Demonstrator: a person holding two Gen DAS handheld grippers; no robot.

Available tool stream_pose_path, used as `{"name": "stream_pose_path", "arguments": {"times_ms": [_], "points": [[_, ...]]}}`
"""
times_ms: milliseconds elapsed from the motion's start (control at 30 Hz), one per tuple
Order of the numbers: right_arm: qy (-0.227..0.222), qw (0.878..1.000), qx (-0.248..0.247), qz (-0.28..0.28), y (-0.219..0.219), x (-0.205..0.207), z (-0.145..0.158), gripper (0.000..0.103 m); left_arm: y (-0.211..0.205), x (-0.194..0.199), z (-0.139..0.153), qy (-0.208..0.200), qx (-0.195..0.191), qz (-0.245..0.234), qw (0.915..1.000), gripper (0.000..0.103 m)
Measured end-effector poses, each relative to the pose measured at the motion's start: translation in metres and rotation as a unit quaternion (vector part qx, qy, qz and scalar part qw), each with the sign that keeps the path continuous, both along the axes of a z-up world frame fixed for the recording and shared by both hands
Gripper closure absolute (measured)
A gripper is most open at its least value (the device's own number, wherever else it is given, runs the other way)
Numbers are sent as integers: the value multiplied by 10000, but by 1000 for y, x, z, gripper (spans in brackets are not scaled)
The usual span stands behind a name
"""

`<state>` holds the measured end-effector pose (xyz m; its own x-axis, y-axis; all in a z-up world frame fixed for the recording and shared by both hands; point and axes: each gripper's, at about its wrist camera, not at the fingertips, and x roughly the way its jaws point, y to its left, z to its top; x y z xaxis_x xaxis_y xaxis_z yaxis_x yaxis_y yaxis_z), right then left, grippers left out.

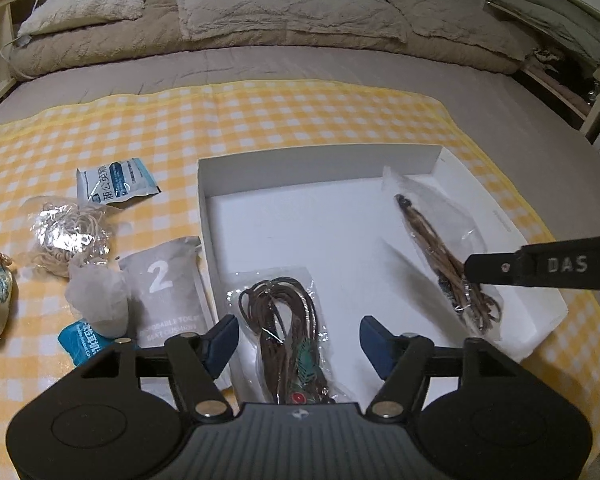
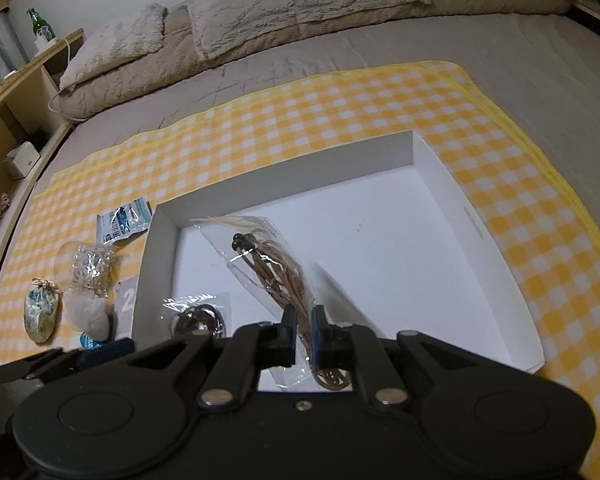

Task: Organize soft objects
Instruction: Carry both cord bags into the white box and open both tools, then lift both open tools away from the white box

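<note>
The right gripper (image 2: 304, 330) is clamped on a bagged tan cord bundle (image 2: 278, 276) above the white box (image 2: 472, 216). The left gripper (image 1: 298, 340) is held with fingers apart over a bagged dark cord (image 1: 284, 320) lying in the box

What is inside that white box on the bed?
The white box holds two clear bags: one of dark cords lying flat, and one of tan cords pinched by the right gripper. Anything beneath them is covered.

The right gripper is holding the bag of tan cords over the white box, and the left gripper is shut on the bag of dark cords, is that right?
Not quite. The left gripper is open, its fingers apart on either side of the bag of dark cords, as the left wrist view shows. The right gripper does hold the bag of tan cords over the white box.
</note>
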<state>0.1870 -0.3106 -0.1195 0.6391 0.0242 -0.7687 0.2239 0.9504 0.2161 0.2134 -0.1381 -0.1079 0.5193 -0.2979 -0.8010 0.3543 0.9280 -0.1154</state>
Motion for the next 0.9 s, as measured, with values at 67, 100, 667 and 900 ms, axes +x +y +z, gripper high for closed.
{"name": "stream_pose_path", "arguments": {"times_ms": [67,100,667,900], "points": [[39,10000,-14,-25,1,1,-2,95,1,-1,1,15,-4,12,10000,29],[56,10000,-41,-41,1,2,-2,95,1,-3,2,13,6,16,10000,27],[398,9988,302,16,14,2,-11,51,11,-4,4,30,169,89,9998,11],[505,9985,185,87,13,0,-12,48,11,-7,5,33,157,104,9998,10]]}}
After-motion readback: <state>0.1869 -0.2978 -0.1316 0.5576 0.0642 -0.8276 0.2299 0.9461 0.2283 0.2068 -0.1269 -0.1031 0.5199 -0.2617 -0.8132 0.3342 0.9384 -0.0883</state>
